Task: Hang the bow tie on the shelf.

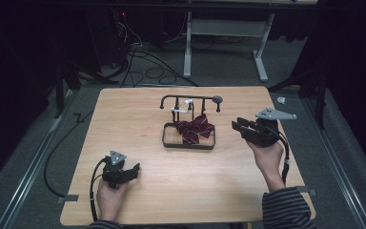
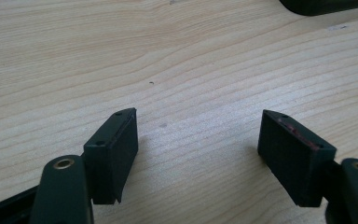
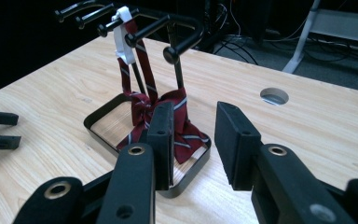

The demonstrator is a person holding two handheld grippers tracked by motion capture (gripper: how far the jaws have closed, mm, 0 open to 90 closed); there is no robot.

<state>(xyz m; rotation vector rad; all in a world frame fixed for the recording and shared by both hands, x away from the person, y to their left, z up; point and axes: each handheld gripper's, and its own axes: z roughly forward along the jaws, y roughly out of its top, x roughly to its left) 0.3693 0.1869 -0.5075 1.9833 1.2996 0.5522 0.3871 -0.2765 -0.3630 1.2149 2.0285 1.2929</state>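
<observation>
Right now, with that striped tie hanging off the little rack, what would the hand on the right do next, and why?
Probably ease the right gripper forward toward the striped tie. Its jaws stand apart with nothing between them, aimed at the tie's bunched lower part in the rack's tray, and short of it. The left gripper rests open on the table.

Left gripper (image 2: 198, 140) low over the light wooden counter (image 2: 177, 60), two black jaws spread wide, bare wood grain between them, nothing gripped, a dark rounded edge (image 2: 326, 5) far ahead to the right

Bright tabletop, dark surroundings, sharp focus
</observation>
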